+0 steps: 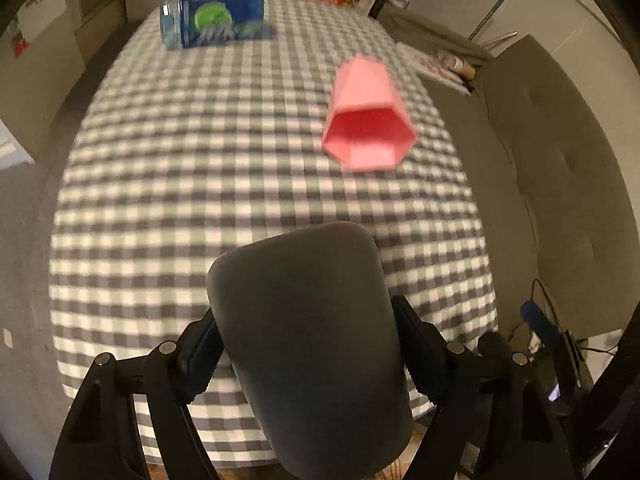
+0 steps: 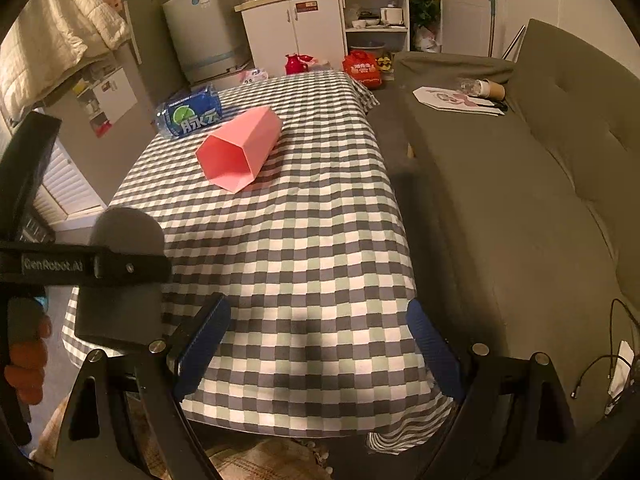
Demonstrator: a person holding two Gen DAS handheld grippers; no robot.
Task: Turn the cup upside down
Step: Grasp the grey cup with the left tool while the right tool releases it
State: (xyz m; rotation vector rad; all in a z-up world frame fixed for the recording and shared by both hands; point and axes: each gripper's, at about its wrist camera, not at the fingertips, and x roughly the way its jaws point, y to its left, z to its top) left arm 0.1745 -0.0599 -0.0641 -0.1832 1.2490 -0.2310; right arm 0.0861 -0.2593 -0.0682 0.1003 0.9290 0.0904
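I've got the left gripper (image 1: 310,364) clamped on a dark grey rounded cup (image 1: 308,344); right gripper (image 2: 316,344) jaws apart, empty. A pink hexagonal plastic cup (image 2: 240,148) lies sideways on the checked counter (image 2: 320,248). Next I'd judge: invert the held cup, mouth down.

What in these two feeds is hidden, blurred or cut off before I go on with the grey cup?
- Left wrist view: grey cup mouth, cut off by the bottom edge, in the left gripper.
- Left wrist view: blue bottle label, motion-blurred; readable in the right wrist view.
- Pink cup, lying on its side: base faces away in both views.
- Right gripper: open and empty; the tablecloth hides the table.
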